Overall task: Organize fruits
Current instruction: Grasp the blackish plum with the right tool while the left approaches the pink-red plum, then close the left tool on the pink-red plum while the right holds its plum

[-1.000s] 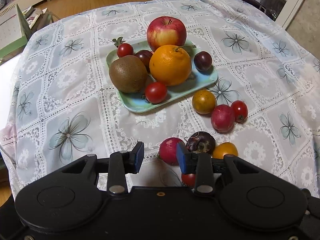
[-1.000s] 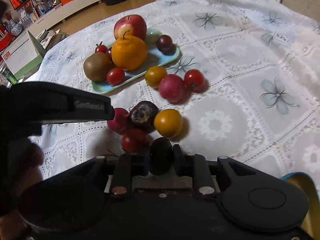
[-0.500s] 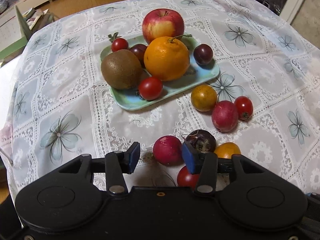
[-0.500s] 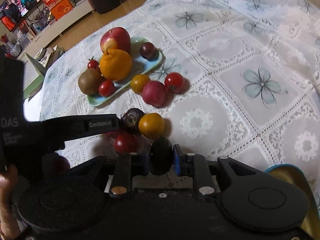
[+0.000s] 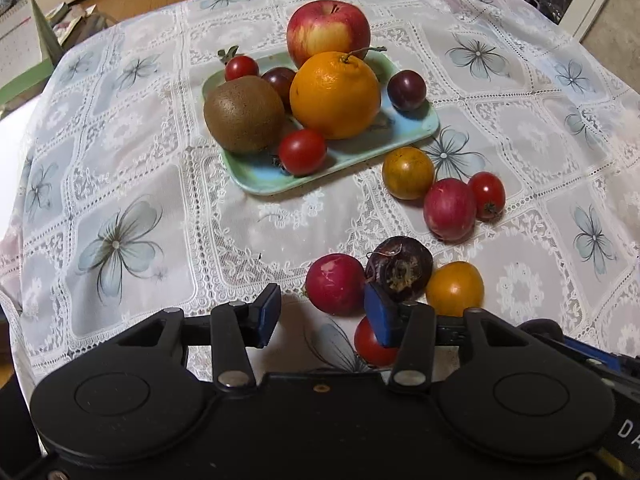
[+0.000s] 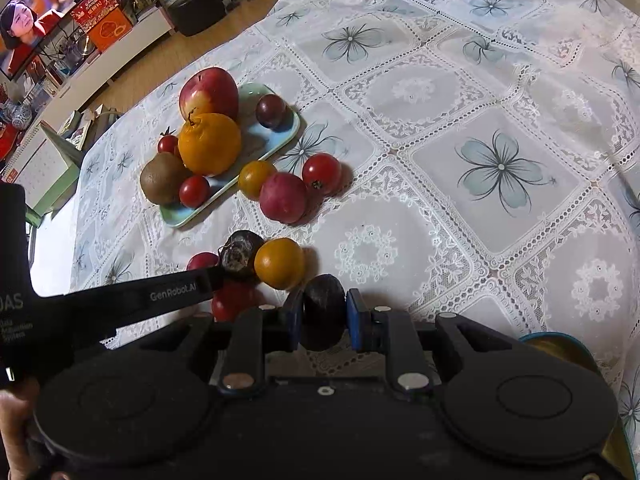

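Fruit was found in two places: a red apple (image 5: 328,26), a large orange (image 5: 335,94) and a brown kiwi (image 5: 243,114) were gathered on the pale blue-green rectangular tray (image 5: 260,178), while small loose fruits lay on the white lace tablecloth (image 5: 120,184) nearby; a dark oval plum (image 6: 322,312) was pinched between the pads of the right gripper (image 6: 322,316), presumably for carrying trayward; the left gripper (image 5: 322,314) was held spread, its jaws apart, just before a round pink-red fruit (image 5: 335,283), probably to be taken next.

A white lace tablecloth (image 6: 460,128) with grey-blue flowers fills most of both views. At the upper left of the right wrist view lie a wood floor (image 6: 132,76), a long white cabinet (image 6: 100,60), a lit television (image 6: 32,20) and a black stool (image 6: 196,10).
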Demonstrator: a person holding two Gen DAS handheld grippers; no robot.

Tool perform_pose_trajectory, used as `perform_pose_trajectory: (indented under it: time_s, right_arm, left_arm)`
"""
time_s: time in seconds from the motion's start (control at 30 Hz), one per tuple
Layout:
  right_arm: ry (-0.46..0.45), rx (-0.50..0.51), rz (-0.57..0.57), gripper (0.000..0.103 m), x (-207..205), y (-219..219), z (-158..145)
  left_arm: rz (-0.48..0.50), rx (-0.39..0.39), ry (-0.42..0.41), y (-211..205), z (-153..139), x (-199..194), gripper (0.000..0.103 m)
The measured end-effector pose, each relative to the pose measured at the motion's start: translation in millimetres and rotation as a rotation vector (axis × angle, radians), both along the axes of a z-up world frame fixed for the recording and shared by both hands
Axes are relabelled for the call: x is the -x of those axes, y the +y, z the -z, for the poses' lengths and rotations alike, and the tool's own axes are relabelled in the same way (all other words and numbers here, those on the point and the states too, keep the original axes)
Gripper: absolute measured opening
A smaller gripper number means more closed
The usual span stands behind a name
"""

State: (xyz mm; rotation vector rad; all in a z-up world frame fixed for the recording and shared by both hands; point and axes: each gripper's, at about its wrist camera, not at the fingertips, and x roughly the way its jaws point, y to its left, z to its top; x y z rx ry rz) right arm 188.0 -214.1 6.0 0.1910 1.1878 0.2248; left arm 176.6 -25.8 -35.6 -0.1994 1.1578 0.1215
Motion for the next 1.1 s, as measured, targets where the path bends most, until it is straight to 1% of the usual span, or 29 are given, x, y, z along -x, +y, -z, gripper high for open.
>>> perform_pose_trajectory:
  time_s: [0.03, 0.1, 0.13, 0.23, 0.3, 0.37, 0.4, 0.47, 0.5, 0.53, 0.63, 0.73, 0.87, 1.1]
  right_arm:
    - [0.001, -0.001, 0.0, 0.023, 0, 0, 0]
    - [0.0, 0.0, 0.003, 0.023, 0, -1, -1]
    - [-0.001, -0.001, 0.005, 0.023, -1, -1, -1]
    - [0.0, -0.007, 0.01, 0.023, -1, -3, -2]
    - [0.002, -0.011, 0.006, 0.023, 0, -2, -2]
    - [-0.002, -0.011, 0.001, 0.023, 0, -1, -3]
    - [-0.005, -0.011, 0.0, 0.023, 1, 0, -3]
    - [-0.004, -0.009, -0.004, 0.023, 1, 0, -2]
    - [-0.002, -0.009, -0.006, 0.023, 1, 0, -1]
    - [0.0, -0.011, -0.006, 0.023, 0, 0, 0]
    - [0.01, -0.016, 0.001, 0.023, -2, -2, 2]
    - [0.01, -0.021, 0.008, 0.023, -2, -5, 2]
    - [-0.013, -0.02, 0.017, 0.023, -1, -10, -3]
    - [-0.007, -0.03, 0.027, 0.023, -2, -15, -5]
  left_arm:
    - [0.016, -0.015, 0.011, -2, -1, 0, 0.055]
    - [0.081, -0.073, 0.025, -8, -4, -1, 0.054]
    - [0.091, -0.077, 0.024, -9, -5, -2, 0.054]
    - [0.038, -0.03, 0.022, -1, 3, -7, 0.059]
    - [-0.002, -0.006, 0.022, 2, 5, -10, 0.059]
    - [-0.021, -0.004, 0.02, 1, 2, -13, 0.058]
    - [-0.032, -0.01, 0.005, 0, 0, -14, 0.057]
    - [-0.047, -0.009, -0.026, 0, -2, -14, 0.051]
    - [-0.042, -0.004, -0.033, 0, -1, -14, 0.047]
    - [-0.027, 0.014, -0.041, 0, -1, -14, 0.039]
    - [-0.015, 0.018, -0.051, 2, 0, -15, 0.038]
    - [-0.025, 0.054, -0.054, 8, 0, -14, 0.038]
    - [-0.037, 0.097, -0.027, 14, -4, -12, 0.037]
    - [-0.025, 0.11, 0.005, 20, -8, 6, 0.036]
